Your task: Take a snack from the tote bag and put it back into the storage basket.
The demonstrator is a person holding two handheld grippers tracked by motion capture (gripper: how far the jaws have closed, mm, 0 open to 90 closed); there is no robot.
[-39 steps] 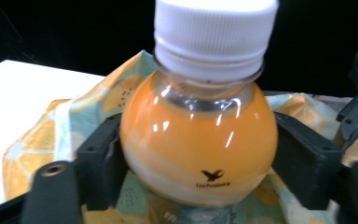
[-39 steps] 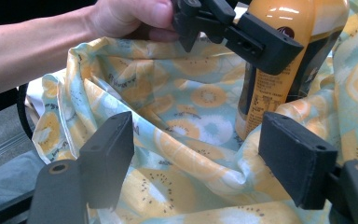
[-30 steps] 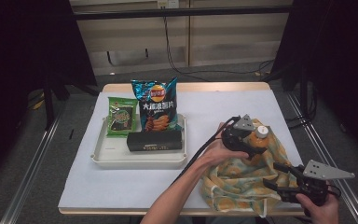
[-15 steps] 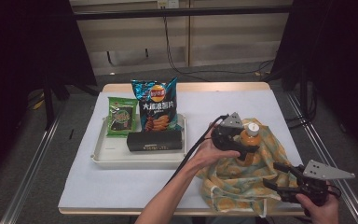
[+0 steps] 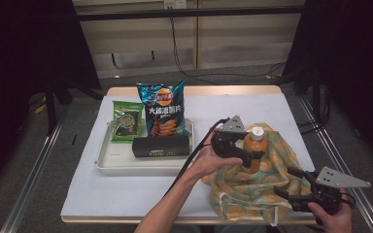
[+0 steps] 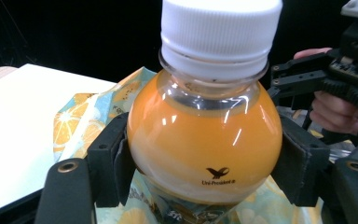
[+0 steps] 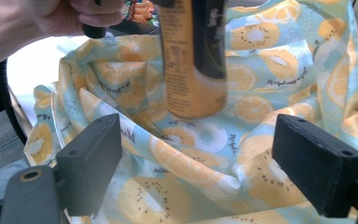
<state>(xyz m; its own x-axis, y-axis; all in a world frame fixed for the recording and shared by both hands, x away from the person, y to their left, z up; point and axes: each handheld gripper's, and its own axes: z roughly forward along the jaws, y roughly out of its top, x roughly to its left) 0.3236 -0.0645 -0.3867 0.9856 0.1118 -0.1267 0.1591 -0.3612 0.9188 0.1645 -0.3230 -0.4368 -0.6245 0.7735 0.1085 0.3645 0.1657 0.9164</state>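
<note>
An orange drink bottle point(image 5: 255, 141) with a white cap hangs upright above a fruit-print cloth bag point(image 5: 267, 182) at the right of the table. My left gripper point(image 5: 250, 155) is shut on the bottle's round shoulder point(image 6: 205, 135), one pad on each side. In the right gripper view the bottle's lower part point(image 7: 193, 60) hangs just over the bag's folds point(image 7: 191, 186). My right gripper point(image 5: 286, 183) is at the bag's near right edge. Its jaws have just been opening and now stand apart, with the cloth lying loose between and behind them.
A white tray point(image 5: 126, 167) at the left holds a green snack packet point(image 5: 127, 121), a blue chips bag point(image 5: 164, 111) and a black box point(image 5: 160, 145). White sheet covers the table; its near edge runs just below the bag.
The left gripper has carried the bottle up and to the left, out of the bag's folds. The right hand stayed put at the bag's edge.
</note>
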